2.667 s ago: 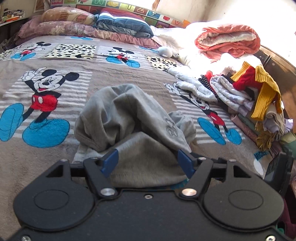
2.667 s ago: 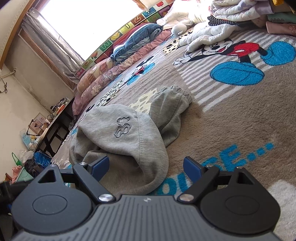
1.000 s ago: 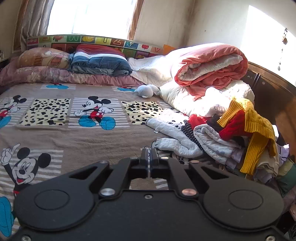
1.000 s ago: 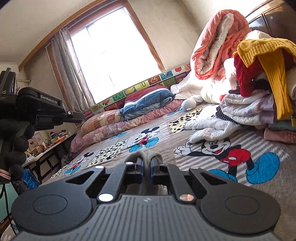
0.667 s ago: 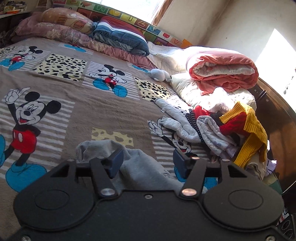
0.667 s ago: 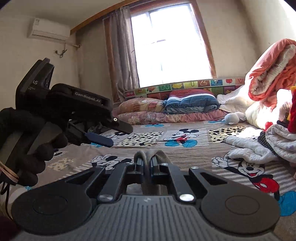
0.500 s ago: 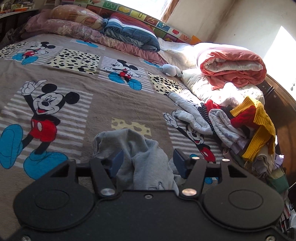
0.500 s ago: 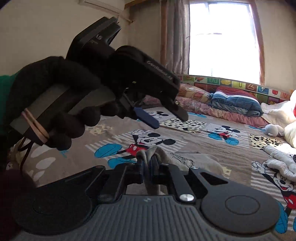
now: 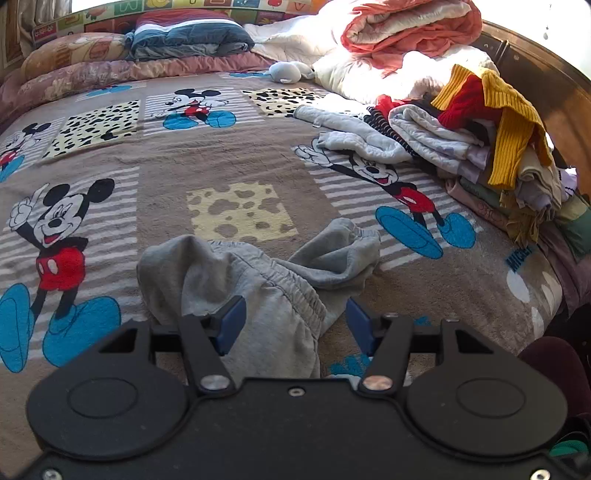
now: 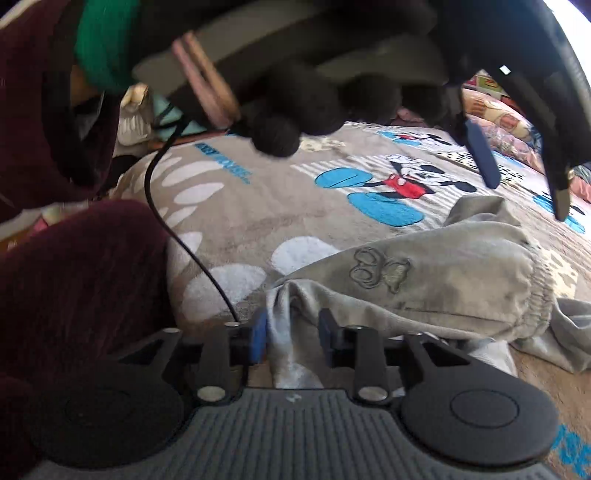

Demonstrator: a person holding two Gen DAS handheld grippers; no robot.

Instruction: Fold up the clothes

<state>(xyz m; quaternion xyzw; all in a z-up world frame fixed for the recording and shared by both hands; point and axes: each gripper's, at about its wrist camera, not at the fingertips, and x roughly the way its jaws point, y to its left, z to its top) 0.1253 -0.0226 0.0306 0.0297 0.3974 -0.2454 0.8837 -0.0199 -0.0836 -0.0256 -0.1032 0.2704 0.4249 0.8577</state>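
Observation:
Grey sweatpants [image 9: 266,295] lie crumpled on the Mickey Mouse blanket [image 9: 236,155], waistband bunched and one cuff flung to the right. My left gripper [image 9: 295,325] hovers open just above their near part, nothing between its blue pads. In the right wrist view the sweatpants [image 10: 443,273] show a small embroidered mouse emblem. My right gripper [image 10: 292,339] sits low at the garment's near edge, its fingers partly spread, and a loose fold of grey cloth stands in the gap. A black-gloved hand [image 10: 295,107] holds the left gripper overhead.
A heap of unfolded clothes [image 9: 480,129] with a yellow and red knit lines the bed's right side, under a rolled orange quilt [image 9: 406,33]. Pillows [image 9: 184,33] lie at the head. A maroon sleeve [image 10: 74,280] and a thin black cable [image 10: 173,229] are at the left.
Both grippers held the sweatpants up, shut. The left one let go first; now the garment lies on the bed, and the right gripper has dropped low with its fingers parted.

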